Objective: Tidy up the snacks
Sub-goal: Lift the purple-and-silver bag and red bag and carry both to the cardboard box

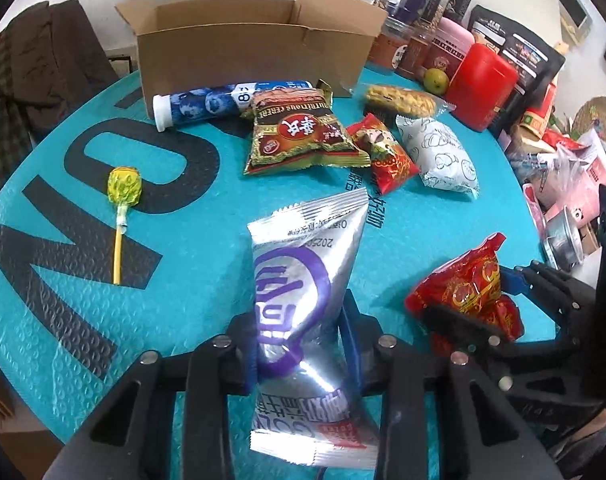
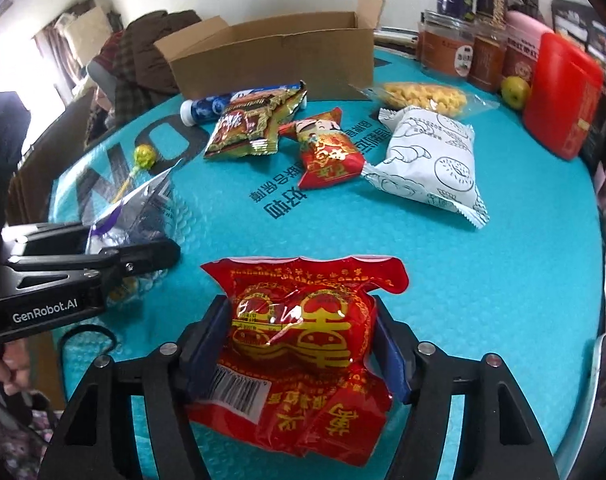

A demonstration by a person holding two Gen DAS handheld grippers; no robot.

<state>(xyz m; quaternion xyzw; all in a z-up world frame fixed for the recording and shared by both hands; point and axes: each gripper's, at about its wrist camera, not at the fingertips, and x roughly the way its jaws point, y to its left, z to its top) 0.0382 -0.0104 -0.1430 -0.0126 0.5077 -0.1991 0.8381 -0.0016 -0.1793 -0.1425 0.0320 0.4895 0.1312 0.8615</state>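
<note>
My left gripper [image 1: 301, 344] is shut on a silver snack packet with purple print [image 1: 303, 300], held over the teal table. It shows at the left of the right wrist view [image 2: 139, 216]. My right gripper [image 2: 301, 344] is shut on a red and gold snack packet [image 2: 303, 344], which also shows in the left wrist view [image 1: 469, 284]. An open cardboard box [image 1: 247, 46] stands at the far side of the table. Loose snacks lie in front of it: a green and brown cereal packet [image 1: 299, 136], a small red packet [image 1: 387, 156], a white packet [image 1: 439, 156], a yellow lollipop [image 1: 123, 188].
A blue and white tube [image 1: 207, 104] lies against the box. A clear bag of yellow snacks [image 1: 401, 100], a red container [image 1: 483, 84], a green fruit [image 1: 436, 80] and several jars [image 1: 423, 20] crowd the back right. Clothes [image 1: 39, 64] hang at the left.
</note>
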